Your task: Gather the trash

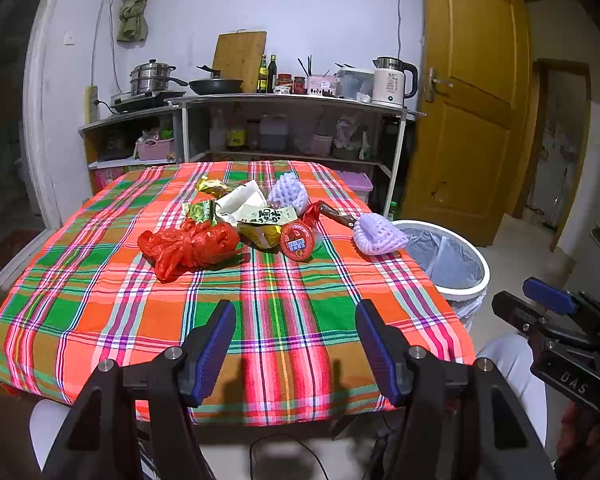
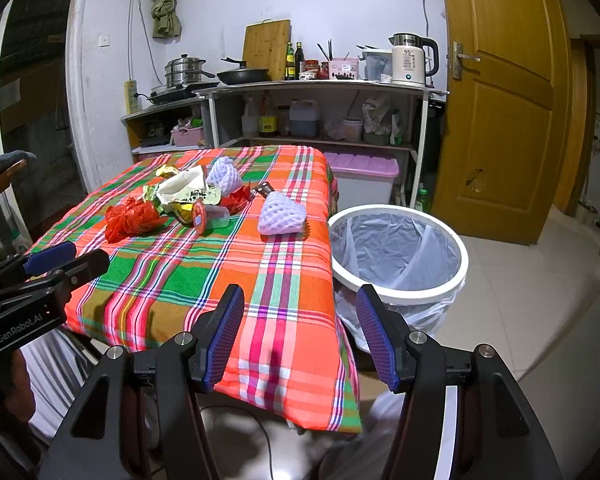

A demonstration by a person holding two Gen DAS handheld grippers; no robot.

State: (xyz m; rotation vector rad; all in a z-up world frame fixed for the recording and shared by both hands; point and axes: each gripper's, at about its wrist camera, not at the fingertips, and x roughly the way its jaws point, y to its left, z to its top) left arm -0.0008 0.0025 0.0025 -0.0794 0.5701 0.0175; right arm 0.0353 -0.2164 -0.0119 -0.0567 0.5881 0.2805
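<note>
Left gripper (image 1: 296, 344) is hovering over the table's near edge, jaws spread wide, nothing between them. Right gripper (image 2: 300, 332) is hovering over the near right corner, jaws also spread and holding nothing.

Trash is sitting in a loose pile toward the far half of the table (image 1: 100, 300):
- red bag (image 1: 188, 246), crumpled and knotted, lying on the pile's left side, nearest the left edge
- cup (image 1: 298, 241) with a red lid, lying on its side just right of the bag
- white paper bag (image 1: 244, 200) with printed wrappers lying against it, mid-pile
- gold wrapper (image 1: 212, 188) lying at the far side
- foam net (image 1: 288, 194), lavender, sitting at the far right of the pile
- second net (image 1: 378, 234), same lavender mesh, sitting apart from the pile right at the right edge
- dark wrapper (image 1: 336, 214) lying between the pile and that net

Bin (image 2: 400, 256) is standing on the floor just beside the table's right edge; white rim, clear liner.

Table is wearing an orange, green and pink plaid cloth that is hanging over the edges. Behind it, a shelf unit (image 1: 292, 100) is carrying a steamer pot, pan, bottles and kettle (image 1: 392, 82). A yellow door (image 1: 472, 120) is standing on the right.
</note>
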